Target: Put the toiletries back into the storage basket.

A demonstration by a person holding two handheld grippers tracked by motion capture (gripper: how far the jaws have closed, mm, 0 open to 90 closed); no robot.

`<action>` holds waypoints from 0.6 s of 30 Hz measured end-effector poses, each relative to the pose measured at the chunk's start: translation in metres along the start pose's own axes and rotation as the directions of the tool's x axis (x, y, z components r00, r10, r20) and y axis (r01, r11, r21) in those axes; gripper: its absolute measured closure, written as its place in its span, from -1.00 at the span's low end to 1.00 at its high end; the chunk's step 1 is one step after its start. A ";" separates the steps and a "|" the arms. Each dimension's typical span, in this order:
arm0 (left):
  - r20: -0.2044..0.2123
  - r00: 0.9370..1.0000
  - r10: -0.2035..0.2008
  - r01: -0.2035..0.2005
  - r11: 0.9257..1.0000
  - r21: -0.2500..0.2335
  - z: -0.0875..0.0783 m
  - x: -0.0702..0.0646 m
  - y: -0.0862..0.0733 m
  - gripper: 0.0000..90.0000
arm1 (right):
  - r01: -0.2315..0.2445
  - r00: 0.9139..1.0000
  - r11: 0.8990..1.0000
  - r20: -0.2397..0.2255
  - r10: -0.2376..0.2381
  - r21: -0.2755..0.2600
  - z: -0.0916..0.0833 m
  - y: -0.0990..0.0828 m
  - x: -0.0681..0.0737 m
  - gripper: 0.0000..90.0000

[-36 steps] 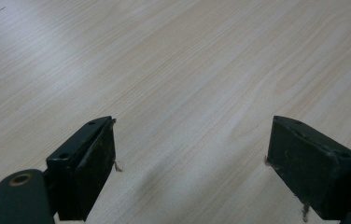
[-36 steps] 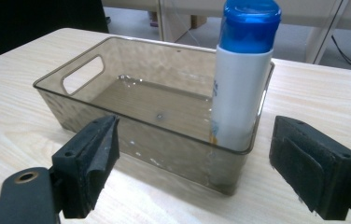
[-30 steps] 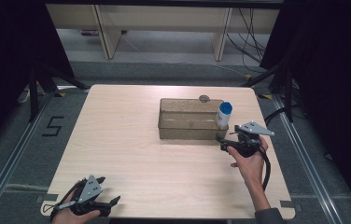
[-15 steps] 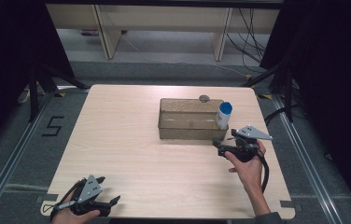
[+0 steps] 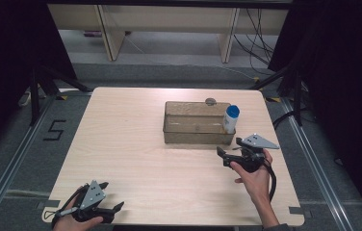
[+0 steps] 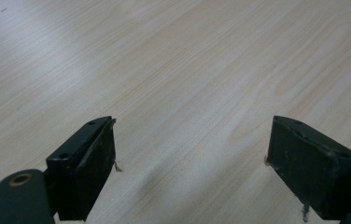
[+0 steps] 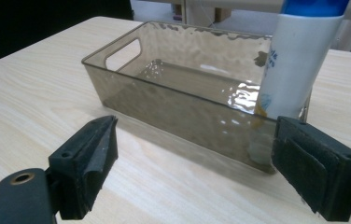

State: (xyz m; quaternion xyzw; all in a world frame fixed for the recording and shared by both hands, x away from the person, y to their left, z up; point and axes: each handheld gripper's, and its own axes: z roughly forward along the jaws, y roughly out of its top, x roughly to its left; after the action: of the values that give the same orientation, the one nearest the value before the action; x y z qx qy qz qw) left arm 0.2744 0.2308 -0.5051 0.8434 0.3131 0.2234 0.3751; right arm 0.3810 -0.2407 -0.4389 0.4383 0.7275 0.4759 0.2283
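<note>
High view has the light wood-grain table (image 5: 135,144) with a smoky translucent plastic rectangular bin (image 5: 197,123) sitting toward the far right part of it, long side running parallel to the far edge. Standing upright inside the bin at its right end is a white plastic bottle with a blue cap (image 5: 230,119). A small round dark thing (image 5: 211,101) sits just behind the bin's far wall; too small to tell what it is.

The right gripper (image 5: 228,156) is in the person's right hand (image 5: 253,174), just off the bin's near right corner and apart from it, near the table's right edge, with the grey three-cornered plate on top. Its jaws are spread wide and hold nothing. In the right gripper view the gripper (image 7: 192,163) looks straight at the bin's (image 7: 183,100) near long wall, which shows in the gap between the jaws, with the cut-out handle at the far end. The bottle (image 7: 295,60) rises behind the wall above the right-hand jaw, bottom resting on the bin floor.

The left gripper (image 5: 110,197) is way off at the near left corner of the table, held in the left hand (image 5: 75,220). Left gripper view shows its jaws (image 6: 190,168) wide apart too, holding nothing, bare table (image 6: 173,70) under them.
</note>
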 end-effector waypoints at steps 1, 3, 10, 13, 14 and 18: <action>0.000 1.000 0.000 0.000 1.000 0.000 0.000 0.000 0.000 -0.67 | 0.000 1.000 1.000 0.000 0.000 0.000 0.000 0.000 0.000 -0.65; -0.001 1.000 -0.001 0.001 1.000 -0.001 0.000 0.000 0.000 -0.67 | -0.036 0.999 0.999 -0.010 0.036 0.016 -0.001 -0.002 0.005 -0.66; 0.004 1.000 -0.002 0.002 1.000 -0.003 0.000 0.000 0.000 -0.67 | -0.020 1.000 1.000 -0.020 0.020 0.014 -0.001 -0.006 0.008 -0.65; 0.005 1.000 -0.002 0.002 1.000 -0.001 0.000 0.000 0.000 -0.67 | -0.027 0.999 1.000 -0.026 0.028 0.011 -0.002 -0.007 0.009 -0.65; 0.002 1.000 0.004 -0.004 1.000 0.001 0.000 0.000 0.000 -0.67 | -0.013 1.000 1.000 -0.018 0.013 0.002 -0.002 -0.007 0.009 -0.65; -0.002 1.000 -0.002 0.002 1.000 -0.002 0.000 0.000 0.000 -0.67 | 0.011 1.000 1.000 -0.021 -0.011 0.004 -0.004 -0.008 0.009 -0.65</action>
State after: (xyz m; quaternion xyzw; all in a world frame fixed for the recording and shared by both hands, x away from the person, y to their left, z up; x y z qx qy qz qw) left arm 0.2742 0.2307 -0.5052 0.8426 0.3142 0.2241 0.3757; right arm 0.3704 -0.2364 -0.4431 0.4298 0.7333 0.4775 0.2225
